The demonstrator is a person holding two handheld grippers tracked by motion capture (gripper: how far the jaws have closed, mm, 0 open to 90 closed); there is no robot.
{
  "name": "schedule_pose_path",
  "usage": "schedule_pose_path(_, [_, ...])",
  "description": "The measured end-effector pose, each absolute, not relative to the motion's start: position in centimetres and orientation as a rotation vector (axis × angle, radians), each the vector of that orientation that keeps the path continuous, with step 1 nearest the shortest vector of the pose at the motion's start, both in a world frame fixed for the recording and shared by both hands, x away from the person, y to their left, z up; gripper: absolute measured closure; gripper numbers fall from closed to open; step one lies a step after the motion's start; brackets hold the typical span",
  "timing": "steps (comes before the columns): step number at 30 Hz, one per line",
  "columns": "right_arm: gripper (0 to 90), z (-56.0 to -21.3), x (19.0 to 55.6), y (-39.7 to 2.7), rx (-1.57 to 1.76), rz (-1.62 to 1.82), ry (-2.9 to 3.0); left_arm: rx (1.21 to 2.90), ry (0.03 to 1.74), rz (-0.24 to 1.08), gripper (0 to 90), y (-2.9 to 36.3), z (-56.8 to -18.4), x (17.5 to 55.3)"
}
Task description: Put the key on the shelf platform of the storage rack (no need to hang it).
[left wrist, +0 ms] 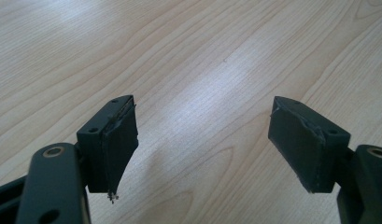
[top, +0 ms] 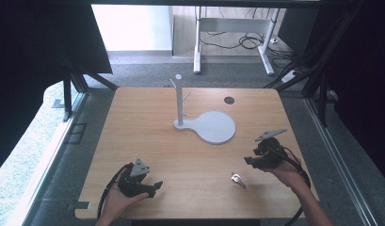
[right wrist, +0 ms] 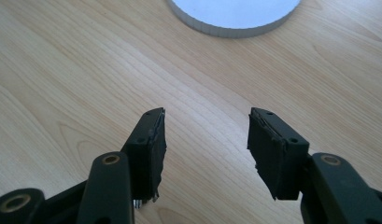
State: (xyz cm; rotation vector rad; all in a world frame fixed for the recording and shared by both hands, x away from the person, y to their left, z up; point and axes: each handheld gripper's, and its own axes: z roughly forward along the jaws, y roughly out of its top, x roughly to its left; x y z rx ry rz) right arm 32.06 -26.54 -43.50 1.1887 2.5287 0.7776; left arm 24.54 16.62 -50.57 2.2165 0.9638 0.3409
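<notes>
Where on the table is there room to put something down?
Lots of bare wood: the whole left half of the table, between the white stand and the left gripper. The middle strip in front of the stand is free too. It gets tight near the right gripper, where a small key lies.

Wooden table (top: pixel 148 141) as landmark, round dark hole (top: pixel 229 100) near its far right edge, grey carpet (top: pixel 143 75) around it, white desk legs (top: pixel 197 52) and cables (top: pixel 244 41) beyond it
</notes>
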Motion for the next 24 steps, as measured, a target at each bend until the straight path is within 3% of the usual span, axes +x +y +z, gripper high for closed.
schedule_pose_path(24, [53.5, -44.1, 31.9, -23.7, 1.113, 0.710, 2.636, 2.214, 0.957, 0.330, 24.2, 16.5, -50.6, 24.5])
